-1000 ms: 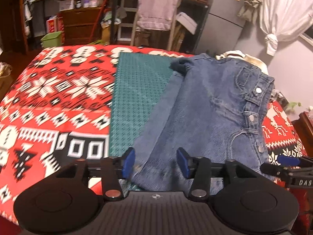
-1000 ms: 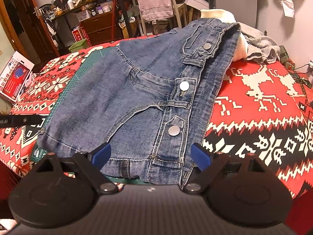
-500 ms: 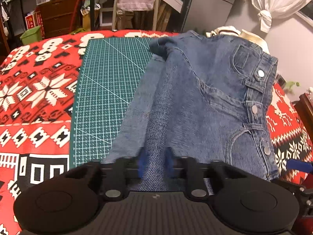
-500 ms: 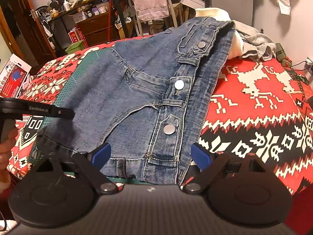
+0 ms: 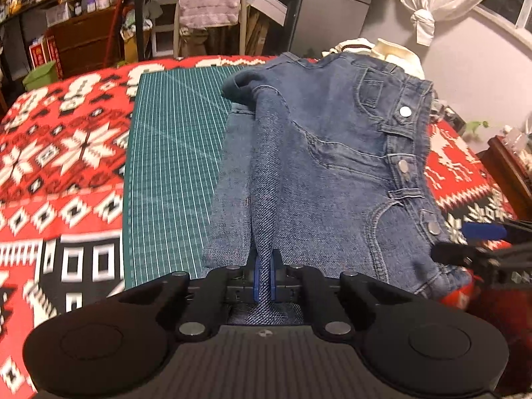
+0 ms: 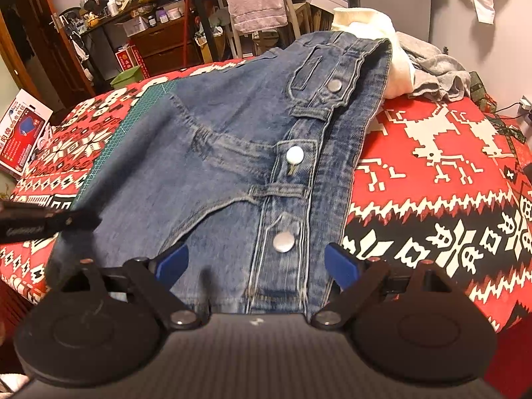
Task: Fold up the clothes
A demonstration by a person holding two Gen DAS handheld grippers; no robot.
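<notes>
A red patterned blanket [image 5: 66, 153] covers the bed, and a green cutting mat [image 5: 173, 166] lies on it. The jeans [image 5: 332, 173] lie half on this mat, waistband to the right side. The left gripper [image 5: 264, 274] has its jaws pressed together on a ridge of denim at the near hem. The right gripper [image 6: 256, 264] hovers with jaws wide apart over the near waistband corner [image 6: 282, 286]. I think it should close there first, then both lift evenly, so the fold stays straight.
</notes>
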